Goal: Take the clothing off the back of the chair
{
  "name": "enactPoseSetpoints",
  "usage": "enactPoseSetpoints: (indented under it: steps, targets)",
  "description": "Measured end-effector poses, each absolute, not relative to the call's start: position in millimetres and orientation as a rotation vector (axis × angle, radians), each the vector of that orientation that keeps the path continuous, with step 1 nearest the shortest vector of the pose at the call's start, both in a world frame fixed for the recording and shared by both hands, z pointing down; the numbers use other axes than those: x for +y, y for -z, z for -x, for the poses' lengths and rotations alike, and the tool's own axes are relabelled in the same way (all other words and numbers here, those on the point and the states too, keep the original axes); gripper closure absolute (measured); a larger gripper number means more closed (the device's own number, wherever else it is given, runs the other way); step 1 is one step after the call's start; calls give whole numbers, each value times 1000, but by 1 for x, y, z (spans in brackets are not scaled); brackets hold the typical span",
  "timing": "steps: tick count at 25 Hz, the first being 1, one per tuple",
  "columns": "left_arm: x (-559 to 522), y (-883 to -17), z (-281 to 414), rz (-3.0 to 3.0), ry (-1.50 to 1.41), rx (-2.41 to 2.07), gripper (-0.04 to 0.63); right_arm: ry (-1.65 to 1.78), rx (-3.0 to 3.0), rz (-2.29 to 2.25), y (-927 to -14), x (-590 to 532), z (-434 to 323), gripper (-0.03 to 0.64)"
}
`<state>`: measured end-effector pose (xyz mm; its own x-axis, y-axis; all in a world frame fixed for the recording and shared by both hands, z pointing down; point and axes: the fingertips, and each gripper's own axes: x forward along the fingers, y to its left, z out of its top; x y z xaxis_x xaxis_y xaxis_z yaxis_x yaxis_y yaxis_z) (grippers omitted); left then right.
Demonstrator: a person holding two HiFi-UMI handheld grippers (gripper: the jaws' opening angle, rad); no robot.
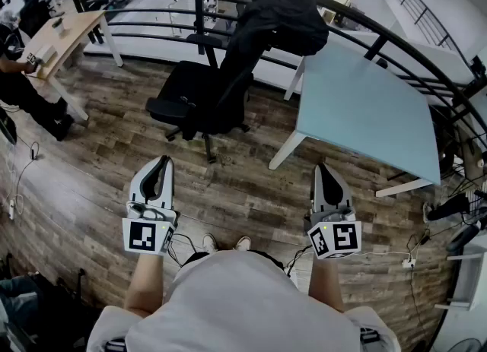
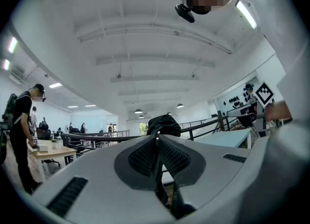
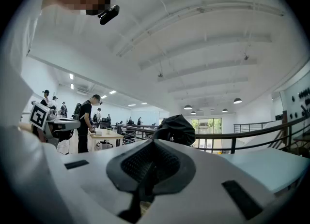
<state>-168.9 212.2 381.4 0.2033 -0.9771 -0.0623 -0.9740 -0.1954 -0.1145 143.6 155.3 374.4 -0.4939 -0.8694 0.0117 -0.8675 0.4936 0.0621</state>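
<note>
Your white shirt is filling the lower frame. Ahead of it you are holding the left gripper and right gripper, each with jaws pressed together, pinching nothing. Black clothing is hanging over the back of the office chair, beside the pale blue table, well apart from both grippers.

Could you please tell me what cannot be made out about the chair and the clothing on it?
Head view: black clothing covers the chair back, hiding how it hangs.
Gripper views: the left gripper and right gripper block the chair below the clothing.
Garment type: too dark and bunched.
</note>
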Motion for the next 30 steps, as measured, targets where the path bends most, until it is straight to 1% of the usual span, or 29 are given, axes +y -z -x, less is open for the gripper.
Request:
enactPoseSetpoints:
  steps: [12,20,25,30]
  targets:
    - [208,-382,133,2338,19,1924,557,41,-2777,-1539,-372,145,-184,597]
    - [210,-387,113,2285,86,1956,557,-51,-2792,-1509,-405,135,-210,597]
    - [204,-386,117,2271,115,1974,557,-86,-2786,-1504,-414,122,-210,597]
    - [171,-400,115,2324,106,1962,557,-57,-2767,-1450,-418,106,-199,597]
